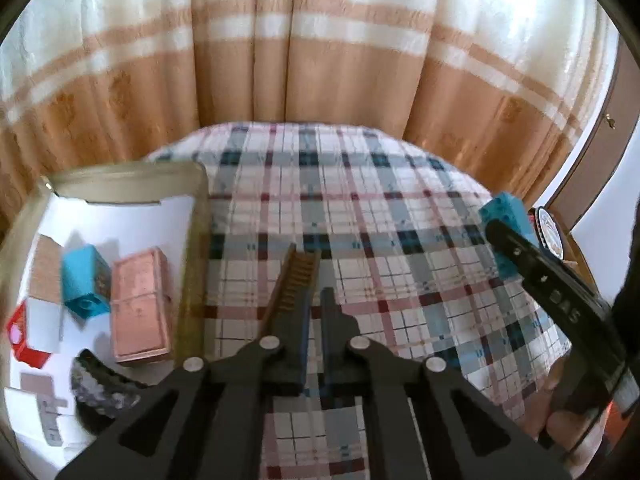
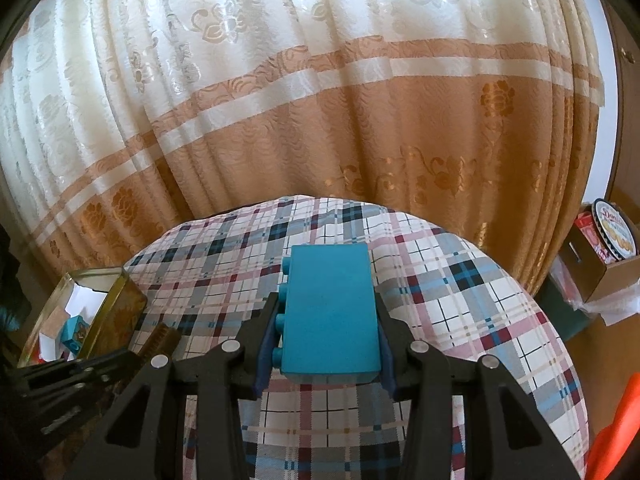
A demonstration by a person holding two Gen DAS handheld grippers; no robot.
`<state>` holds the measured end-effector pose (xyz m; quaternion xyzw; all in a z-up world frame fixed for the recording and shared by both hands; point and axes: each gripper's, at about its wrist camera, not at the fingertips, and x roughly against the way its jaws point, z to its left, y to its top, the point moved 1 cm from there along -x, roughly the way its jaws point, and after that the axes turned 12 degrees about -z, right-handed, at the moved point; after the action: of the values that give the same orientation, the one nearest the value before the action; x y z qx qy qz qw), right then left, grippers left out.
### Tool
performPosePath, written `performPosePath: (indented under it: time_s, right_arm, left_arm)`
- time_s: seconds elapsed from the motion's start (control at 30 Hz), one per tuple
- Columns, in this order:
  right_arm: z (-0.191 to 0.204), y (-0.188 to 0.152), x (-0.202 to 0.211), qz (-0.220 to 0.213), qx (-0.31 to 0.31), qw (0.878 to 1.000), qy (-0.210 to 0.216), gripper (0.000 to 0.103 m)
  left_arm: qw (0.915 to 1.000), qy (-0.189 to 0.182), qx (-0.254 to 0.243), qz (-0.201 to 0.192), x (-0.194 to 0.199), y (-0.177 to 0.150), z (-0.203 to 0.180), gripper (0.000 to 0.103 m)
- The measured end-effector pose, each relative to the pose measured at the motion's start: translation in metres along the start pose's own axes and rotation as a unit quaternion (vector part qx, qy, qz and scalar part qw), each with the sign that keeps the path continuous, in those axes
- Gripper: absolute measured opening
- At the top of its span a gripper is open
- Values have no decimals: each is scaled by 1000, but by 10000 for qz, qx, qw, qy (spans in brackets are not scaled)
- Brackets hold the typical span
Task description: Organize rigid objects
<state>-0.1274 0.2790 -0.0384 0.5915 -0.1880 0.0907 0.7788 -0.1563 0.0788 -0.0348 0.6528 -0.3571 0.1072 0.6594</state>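
My right gripper [image 2: 328,304] is shut on a blue toy block [image 2: 332,312] and holds it above the plaid tablecloth [image 2: 460,312]. The left wrist view shows that block [image 1: 505,216] at the right edge. My left gripper [image 1: 314,276] hangs over the cloth just right of a gold-rimmed tray [image 1: 196,220], jaws shut with nothing between them. A brown ribbed strip [image 1: 292,280] runs along its left finger. The paper-lined tray holds a pink box [image 1: 140,304], a second blue block [image 1: 86,280], a red and white box [image 1: 28,332] and a dark object [image 1: 96,392].
A cream and tan curtain [image 2: 320,120] hangs close behind the round table. To the right stands a cardboard box [image 2: 604,280] with a round tin [image 2: 614,232]. An orange object [image 2: 616,432] sits at the lower right edge. The tray [image 2: 108,308] is at the table's left.
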Motion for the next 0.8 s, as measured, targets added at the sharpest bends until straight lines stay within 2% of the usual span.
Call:
performPosePath:
  time_s: [0.07, 0.13, 0.3, 0.47, 0.5, 0.53, 0.57, 0.6, 0.63, 0.77, 0.8]
  right_arm:
    - [-1, 0, 0, -3, -32, 10000, -10, 45]
    - [-1, 0, 0, 13, -25, 10000, -17, 45]
    - [0, 0, 1, 6, 1, 10000, 4, 45]
    - [1, 1, 0, 24, 27, 10000, 55, 45]
    - [1, 1, 1, 22, 41, 10000, 62, 45]
    - [2, 0, 1, 20, 56, 10000, 72, 45]
    - [3, 0, 0, 21, 66, 9999, 78, 45]
    - [3, 0, 0, 23, 64, 9999, 85, 45]
    - [3, 0, 0, 29, 64, 9999, 92, 45]
    - [1, 0, -1, 64, 22, 9999, 87, 45]
    - [1, 0, -1, 67, 17, 9999, 85, 45]
  left_arm:
    - [9999, -65, -112, -96, 6, -3, -4, 4]
    - [9998, -164, -108, 57, 3, -5, -8, 4]
    - [9994, -80, -115, 319, -13, -8, -11, 4]
    - [9985, 166, -245, 464, -29, -6, -16, 10]
    - [9975, 179, -275, 626, -35, -7, -17, 21]
    - [9958, 162, -280, 861, -43, -10, -19, 37]
    - [9962, 92, -297, 811, -44, -10, -22, 41]
    - [9959, 161, -326, 828, -44, -9, -24, 58]
    - [9954, 268, -339, 859, -45, -10, -25, 63]
    - [9963, 291, -446, 680, -38, -11, -29, 62]
    - [9970, 150, -356, 674, -36, -11, -28, 48]
